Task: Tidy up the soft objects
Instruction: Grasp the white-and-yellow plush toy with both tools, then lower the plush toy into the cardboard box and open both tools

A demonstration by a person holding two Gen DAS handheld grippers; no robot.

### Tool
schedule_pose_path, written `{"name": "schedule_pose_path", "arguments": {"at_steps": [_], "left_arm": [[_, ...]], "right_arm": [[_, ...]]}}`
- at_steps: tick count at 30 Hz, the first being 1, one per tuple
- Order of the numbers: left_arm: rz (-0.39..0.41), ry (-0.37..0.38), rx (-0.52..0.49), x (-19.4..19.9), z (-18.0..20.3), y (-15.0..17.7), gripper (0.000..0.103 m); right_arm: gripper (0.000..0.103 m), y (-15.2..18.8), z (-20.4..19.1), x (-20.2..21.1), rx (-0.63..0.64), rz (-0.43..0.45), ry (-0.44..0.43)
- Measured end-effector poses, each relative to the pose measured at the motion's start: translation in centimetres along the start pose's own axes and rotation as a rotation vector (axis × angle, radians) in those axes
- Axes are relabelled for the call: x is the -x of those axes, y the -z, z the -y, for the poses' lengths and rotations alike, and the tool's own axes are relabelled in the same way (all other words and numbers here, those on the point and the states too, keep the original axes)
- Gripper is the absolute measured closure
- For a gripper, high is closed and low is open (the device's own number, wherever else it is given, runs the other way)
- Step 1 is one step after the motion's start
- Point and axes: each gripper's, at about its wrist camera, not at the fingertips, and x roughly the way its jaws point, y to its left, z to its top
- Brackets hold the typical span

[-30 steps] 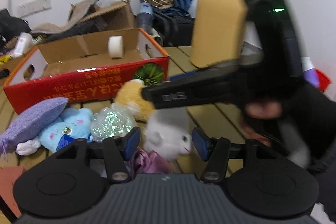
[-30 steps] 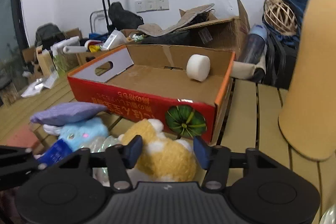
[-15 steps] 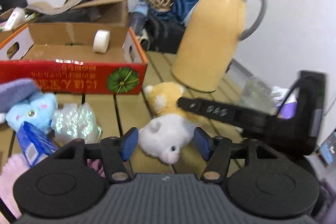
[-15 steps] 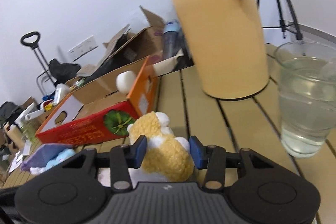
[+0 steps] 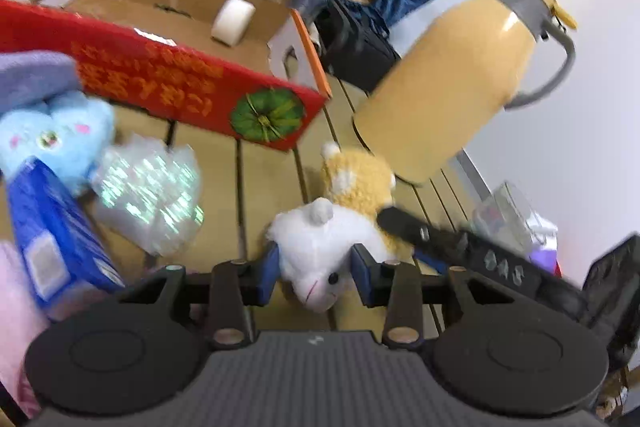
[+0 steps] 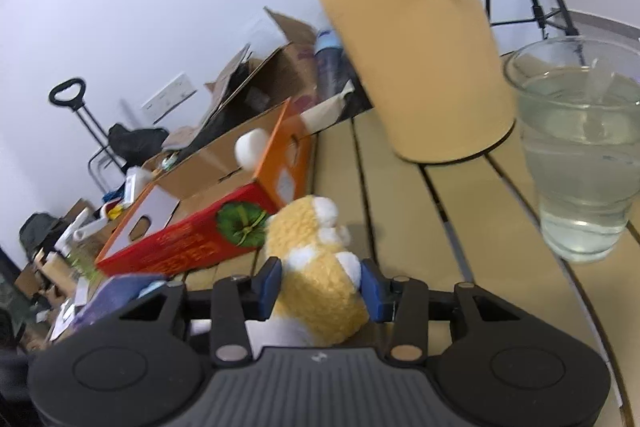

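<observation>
On the slatted table: both grippers sit low over the plush pile, in front of the red box.
left gripper: blue pads on either side of the white plush's head, pressing its fur; clamped on it as far as the left wrist view shows.
white plush: lying on the slats, face toward the camera, touching the yellow plush behind it.
right gripper: blue pads against both flanks of the yellow plush; closed on it.
yellow plush: on the table, just in front of the box corner, between box and thermos.
right gripper, seen from left wrist: black finger lying across the yellow plush from the right.
red box: open cardboard tray, pumpkin print on its front wall; white tape roll inside near the back wall.
left-side pile: blue plush, purple pillow above it, blue packet in front, iridescent crinkled bag just beside them.
thermos: yellow, grey handle, upright on the table, near the yellow plush.
cup: clear plastic, holding liquid, right of the thermos.
blur: left-side items are motion-smeared, detail unreliable.
</observation>
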Motion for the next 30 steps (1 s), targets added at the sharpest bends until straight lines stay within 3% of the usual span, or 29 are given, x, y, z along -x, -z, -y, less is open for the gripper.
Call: {"name": "schedule_pose_path", "arguments": {"at_steps": [5,10,16,20,24,30], "left_arm": [[-0.004,0.007,0.006,-0.6,-1.3,-0.6,0.064],[0.042,0.024,-0.005,1.6,-0.6,-1.5,0.064],[0.091,-0.001,-0.046,4.4,-0.1,-6.6,0.064],[0.128,-0.016,-0.065,4.4,-0.9,-11.2,0.064],[0.121,-0.036,-0.045,2.1,-2.8,-15.2,0.064],[0.056,-0.086,-0.007,-2.8,-6.3,-17.0,0.064]], "right_arm": [[0.067,0.2,-0.3,0.2,-0.007,-0.013,-0.021],[0.068,-0.8,-1.7,1.2,0.017,0.004,-0.040],[0.068,-4.5,-5.3,1.1,0.069,0.025,-0.095],[0.068,-8.3,-7.9,-1.3,0.087,0.029,-0.129],[0.068,-11.5,-9.6,-5.8,0.088,-0.005,-0.116],[0.068,-12.3,-10.5,-12.5,0.082,-0.088,-0.023]]}}
